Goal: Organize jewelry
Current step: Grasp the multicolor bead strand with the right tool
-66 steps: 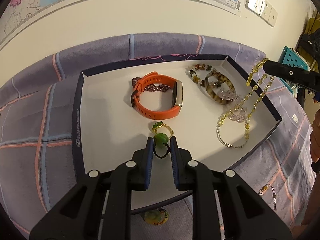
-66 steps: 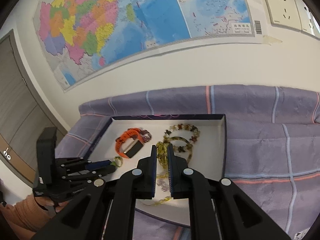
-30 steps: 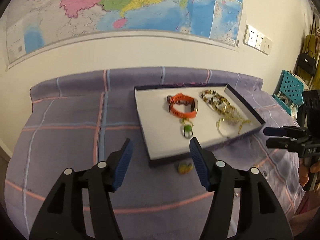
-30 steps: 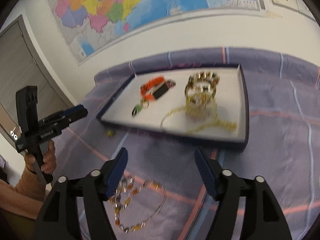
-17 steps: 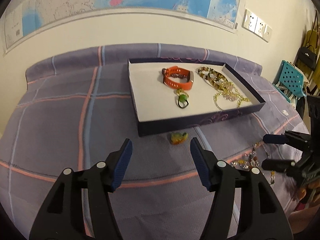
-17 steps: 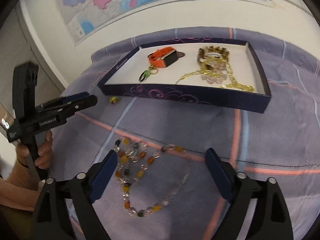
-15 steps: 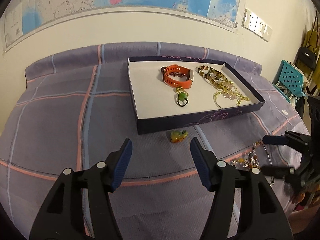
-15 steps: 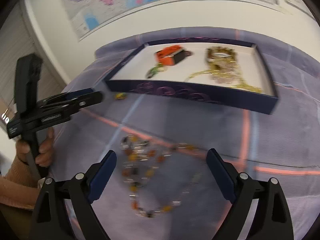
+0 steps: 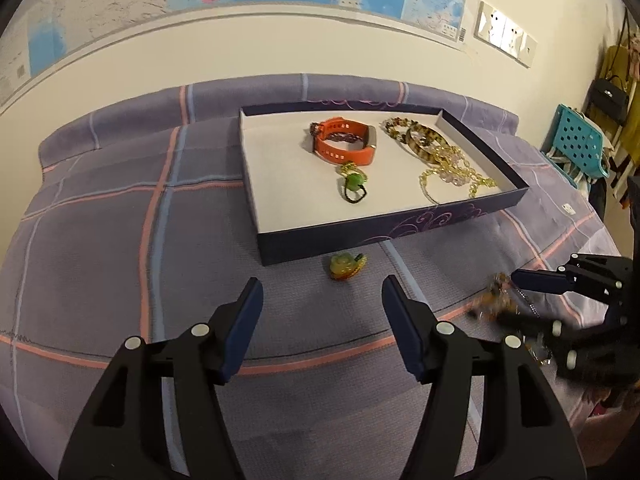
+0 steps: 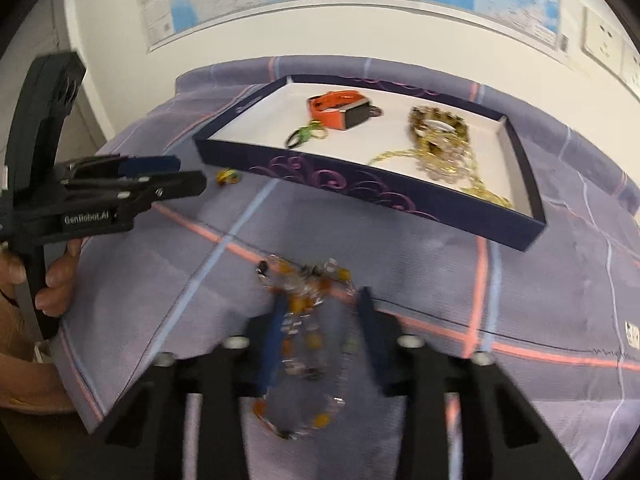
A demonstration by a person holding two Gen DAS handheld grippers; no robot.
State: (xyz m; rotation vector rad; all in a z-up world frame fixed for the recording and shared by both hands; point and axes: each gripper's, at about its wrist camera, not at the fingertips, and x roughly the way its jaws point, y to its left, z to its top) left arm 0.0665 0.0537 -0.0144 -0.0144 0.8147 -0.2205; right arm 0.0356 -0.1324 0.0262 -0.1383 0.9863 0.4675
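A dark blue tray [image 9: 372, 234] [image 10: 360, 188] on the purple plaid cloth holds an orange band [image 9: 344, 148] [image 10: 334, 108], a green charm [image 9: 354, 184], a tortoiseshell bangle [image 9: 422, 138] and a gold chain [image 9: 452, 170] [image 10: 452, 160]. A small yellow-green trinket [image 9: 346, 266] [image 10: 228, 176] lies on the cloth in front of the tray. My left gripper [image 9: 322, 316] is open and empty, just short of the trinket. My right gripper [image 10: 320, 316] is open, its fingers either side of a beaded amber necklace [image 10: 304, 320] lying on the cloth, also blurred in the left wrist view [image 9: 496, 300].
A map and wall sockets [image 9: 504, 38] hang on the wall behind. A teal chair [image 9: 576, 144] stands off the right side. The cloth-covered surface drops away at its front and side edges.
Both grippers let go of the jewelry in the tray, opened and drew back. The left one lowered towards the trinket. The right one dropped onto the beaded necklace and has narrowed around it.
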